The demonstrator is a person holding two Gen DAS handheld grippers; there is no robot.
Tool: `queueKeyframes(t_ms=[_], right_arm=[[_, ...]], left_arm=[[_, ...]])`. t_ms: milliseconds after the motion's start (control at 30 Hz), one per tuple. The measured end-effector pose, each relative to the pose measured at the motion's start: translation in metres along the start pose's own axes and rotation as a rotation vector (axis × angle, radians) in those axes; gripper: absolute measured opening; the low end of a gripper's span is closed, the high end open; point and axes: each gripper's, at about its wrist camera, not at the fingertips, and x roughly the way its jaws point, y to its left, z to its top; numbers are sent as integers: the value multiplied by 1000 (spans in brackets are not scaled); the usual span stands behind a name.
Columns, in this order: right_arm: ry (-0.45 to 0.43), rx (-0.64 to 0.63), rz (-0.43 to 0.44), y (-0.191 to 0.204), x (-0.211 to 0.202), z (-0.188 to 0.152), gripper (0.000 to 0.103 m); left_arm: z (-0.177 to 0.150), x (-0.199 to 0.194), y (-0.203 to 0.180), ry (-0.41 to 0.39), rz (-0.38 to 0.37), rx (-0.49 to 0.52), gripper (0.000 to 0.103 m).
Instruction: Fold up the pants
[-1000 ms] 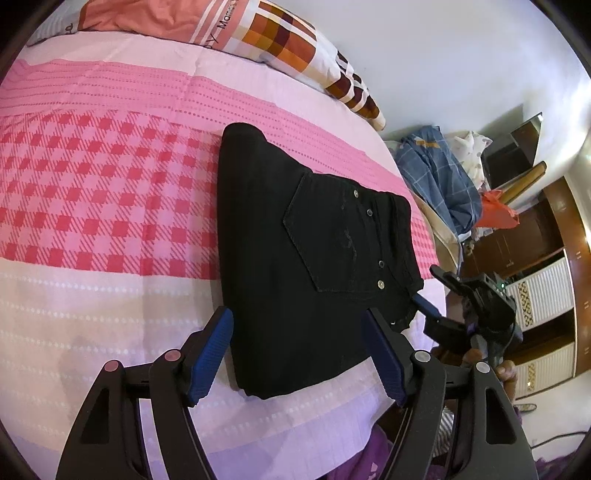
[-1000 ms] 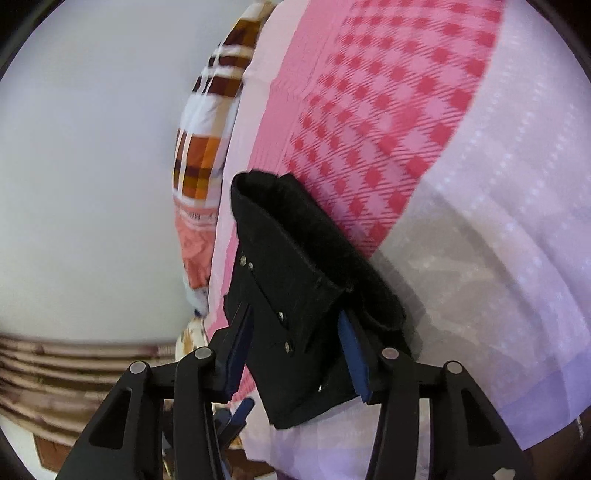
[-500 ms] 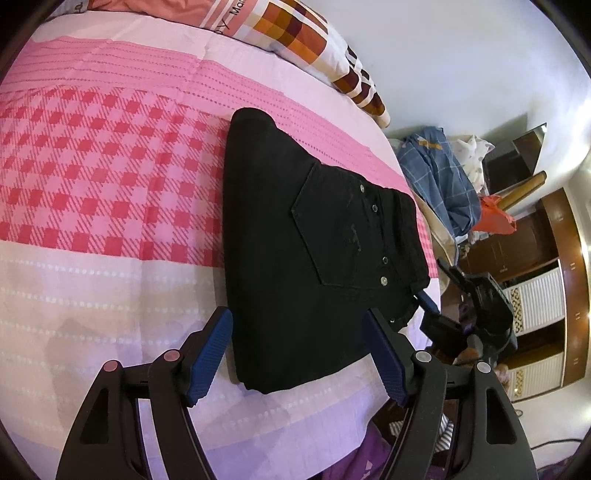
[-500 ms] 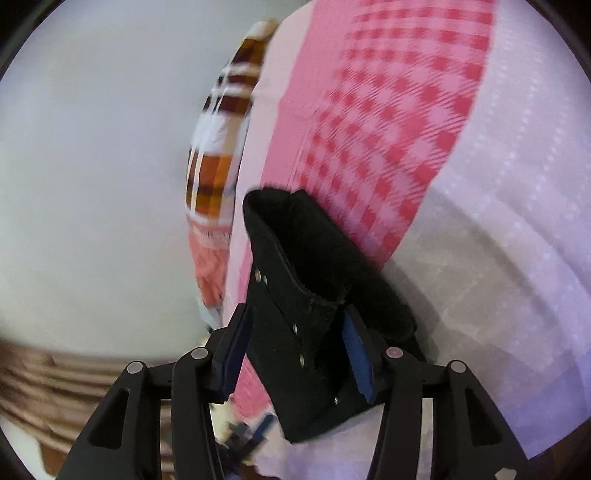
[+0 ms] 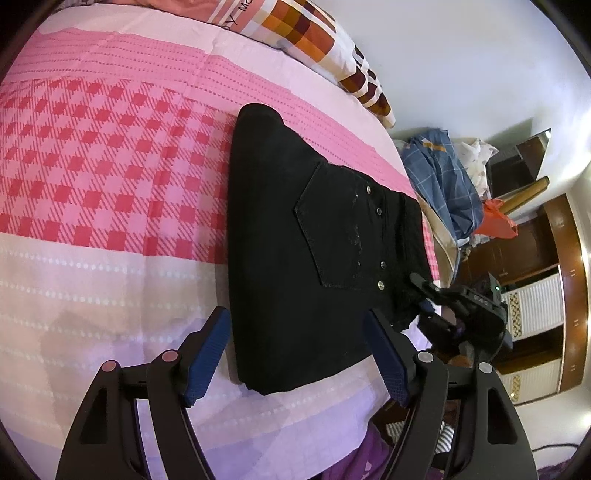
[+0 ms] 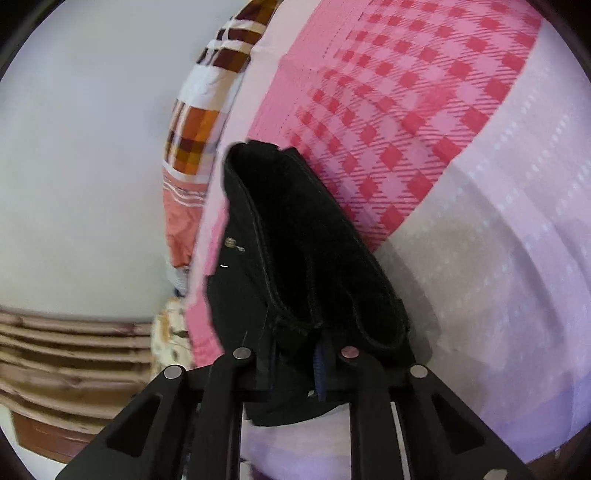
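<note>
Black pants (image 5: 295, 251) lie folded on the pink checked bed sheet (image 5: 92, 166), back pocket up, waistband toward the bed's right edge. My left gripper (image 5: 295, 314) is open, its blue pads on either side of the near folded edge without touching it. My right gripper (image 5: 421, 293) is at the waistband corner by the bed's edge. In the right wrist view its jaws are closing, with the pants (image 6: 303, 251) bunched between them, and the right gripper (image 6: 295, 354) pinches the thick waistband layers. One blue pad (image 6: 319, 369) shows against the cloth.
A checked pillow (image 5: 314, 33) lies at the head of the bed. Past the bed's right edge are a heap of blue plaid clothes (image 5: 443, 177), an orange bag (image 5: 495, 221) and a wooden wardrobe (image 5: 554, 295). Purple cloth (image 5: 369, 454) hangs below the near edge.
The right gripper's jaws have drawn together from wide apart onto the waistband corner, bunching the cloth. The left gripper has stayed open over the near edge.
</note>
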Motion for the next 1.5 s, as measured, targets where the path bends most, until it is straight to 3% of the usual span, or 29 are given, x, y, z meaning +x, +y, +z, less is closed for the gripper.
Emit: queueKeyframes(t_ms=[133,300,400,700,800,833,867,933,1100,1233,1333,1400,1500], right_arm=[[-12,-22,89,22,-22,-14,14],[12,67,35,-18,-19,-21,13],[24,136,43,-46,-12,-21,12],[46,101,38,-40,-10,-10,17],[-6,-33,-59,-17,-24,-2,23],[-19,-73,-87,-12,-28,1,31],[-38,-126,-133,-5,-32,3,46],[-48,-199,-198,4,-32,7,63],[2,-208,-224,0,-25,12,69],[77,-175,-227,-15,-4,14,69],[97,-200,-225,-12,6,13,33],[89,-236,-202,2,3,7,27],[92,-242,-46,26,1,0,25]], left_arm=[[4,-6,-5,-12,9,16,75],[6,-10,-10,-34,31,54,79],[5,1,-8,1,37,46,79],[0,15,-16,36,66,79,79],[-2,17,-18,43,66,77,79],[-2,17,-19,44,66,76,79],[-2,17,-19,43,66,75,79],[-3,17,-19,39,62,70,79],[-4,15,-11,45,56,43,79],[-6,15,-7,59,52,26,79],[-9,13,-7,61,60,33,79],[-9,11,-8,61,64,37,79],[-9,9,-8,53,71,33,79]])
